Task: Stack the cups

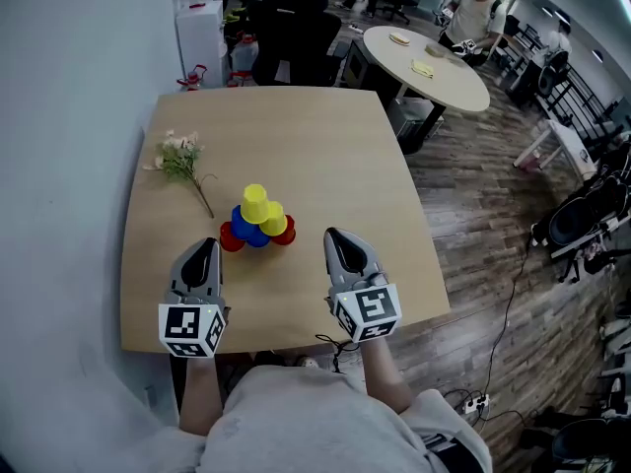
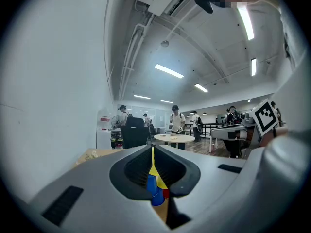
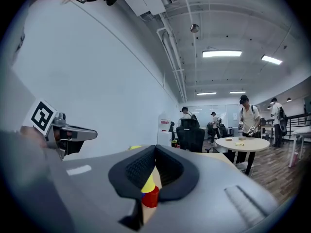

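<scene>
A small pyramid of cups stands at the middle of the wooden table (image 1: 325, 156): red cups (image 1: 231, 236) at the bottom, a blue cup (image 1: 250, 229) and a yellow cup (image 1: 275, 223) above them, and another yellow cup (image 1: 254, 203) on top. My left gripper (image 1: 203, 251) is shut and empty, just near-left of the pyramid. My right gripper (image 1: 338, 241) is shut and empty, to the pyramid's right. Through the closed jaws, the left gripper view shows slivers of the blue cup (image 2: 156, 194). The right gripper view shows a red cup (image 3: 151, 197) below a yellow one (image 3: 147, 184).
A sprig of dried flowers (image 1: 183, 162) lies at the table's left. A white wall runs along the left side. Beyond the table stand a black chair (image 1: 296, 30) and a round white table (image 1: 426, 62), with people around. Cables (image 1: 493, 382) lie on the wood floor at right.
</scene>
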`<state>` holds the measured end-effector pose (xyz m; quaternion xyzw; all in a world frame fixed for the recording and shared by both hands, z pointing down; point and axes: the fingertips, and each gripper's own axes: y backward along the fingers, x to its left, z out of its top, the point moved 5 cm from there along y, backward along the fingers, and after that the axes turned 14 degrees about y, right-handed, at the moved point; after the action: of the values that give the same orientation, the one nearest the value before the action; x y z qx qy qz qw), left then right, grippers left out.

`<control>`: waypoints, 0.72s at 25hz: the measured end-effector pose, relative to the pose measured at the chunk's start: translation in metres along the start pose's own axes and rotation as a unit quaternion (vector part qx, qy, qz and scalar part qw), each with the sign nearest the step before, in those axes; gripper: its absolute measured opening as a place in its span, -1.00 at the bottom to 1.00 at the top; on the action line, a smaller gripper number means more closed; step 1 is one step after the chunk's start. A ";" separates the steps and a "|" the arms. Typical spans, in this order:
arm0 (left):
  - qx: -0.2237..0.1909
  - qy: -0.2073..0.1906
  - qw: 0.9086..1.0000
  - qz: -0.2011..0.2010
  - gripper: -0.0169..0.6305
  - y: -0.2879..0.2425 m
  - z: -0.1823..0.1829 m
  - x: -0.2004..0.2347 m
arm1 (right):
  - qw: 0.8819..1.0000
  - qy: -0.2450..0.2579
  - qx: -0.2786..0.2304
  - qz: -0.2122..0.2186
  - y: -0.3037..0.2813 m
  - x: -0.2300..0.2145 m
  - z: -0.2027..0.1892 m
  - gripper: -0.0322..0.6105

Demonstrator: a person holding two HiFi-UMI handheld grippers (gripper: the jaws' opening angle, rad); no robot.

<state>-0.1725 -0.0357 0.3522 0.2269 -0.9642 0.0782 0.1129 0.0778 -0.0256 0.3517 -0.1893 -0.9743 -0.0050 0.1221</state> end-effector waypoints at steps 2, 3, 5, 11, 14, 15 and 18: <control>-0.001 0.001 1.000 0.001 -0.88 0.002 0.000 -0.003 | 1.000 -0.001 -0.003 -0.001 0.003 0.000 0.002 -0.86; -0.001 0.001 1.000 0.002 -0.88 0.003 -0.001 -0.004 | 1.000 -0.002 -0.004 -0.001 0.005 -0.001 0.002 -0.86; -0.002 0.000 1.000 0.003 -0.89 0.006 0.001 -0.008 | 1.000 -0.003 -0.006 0.000 0.009 -0.001 0.005 -0.86; -0.006 0.000 1.000 0.009 -0.88 0.013 -0.002 -0.014 | 1.000 -0.002 -0.012 0.001 0.017 0.000 0.008 -0.86; -0.008 0.000 1.000 0.008 -0.88 0.014 0.000 -0.019 | 1.000 -0.001 -0.014 0.004 0.019 -0.002 0.009 -0.86; -0.009 0.000 1.000 0.006 -0.88 0.014 0.001 -0.022 | 1.000 -0.001 -0.014 0.004 0.020 -0.002 0.010 -0.86; -0.010 -0.001 1.000 0.007 -0.89 0.019 0.001 -0.026 | 1.000 0.000 -0.015 0.007 0.025 -0.001 0.010 -0.86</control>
<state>-0.1583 -0.0080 0.3431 0.2195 -0.9665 0.0693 0.1137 0.0859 -0.0021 0.3406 -0.1979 -0.9728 -0.0189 0.1189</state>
